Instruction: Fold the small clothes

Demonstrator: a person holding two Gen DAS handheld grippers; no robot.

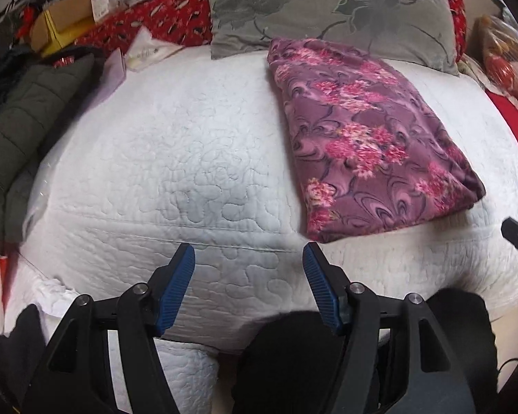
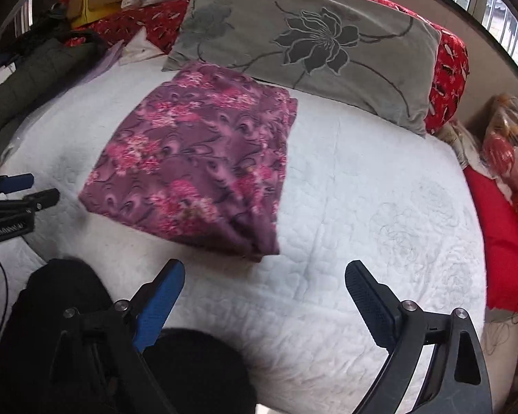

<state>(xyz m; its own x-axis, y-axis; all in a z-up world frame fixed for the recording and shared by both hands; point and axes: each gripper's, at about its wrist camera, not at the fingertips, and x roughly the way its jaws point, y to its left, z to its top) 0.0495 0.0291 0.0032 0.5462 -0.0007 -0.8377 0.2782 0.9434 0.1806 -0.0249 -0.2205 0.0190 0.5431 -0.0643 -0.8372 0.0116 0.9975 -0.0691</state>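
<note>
The folded cloth (image 1: 373,145) is laid flat on the quilt (image 1: 176,158), ahead of the left gripper (image 1: 248,262) and off to the right of its jaws; nothing is held between them. Behind the cloth a pillow (image 1: 328,7) is propped, touching its far edge. A jacket (image 1: 27,110) is found far to the left of the jaws, with boxes (image 1: 62,24) behind it. From the right gripper (image 2: 264,276), the cloth is seen ahead and to the left — its near corner just beyond the jaws. The person's knees (image 2: 197,369) are placed beneath both grippers.
</note>
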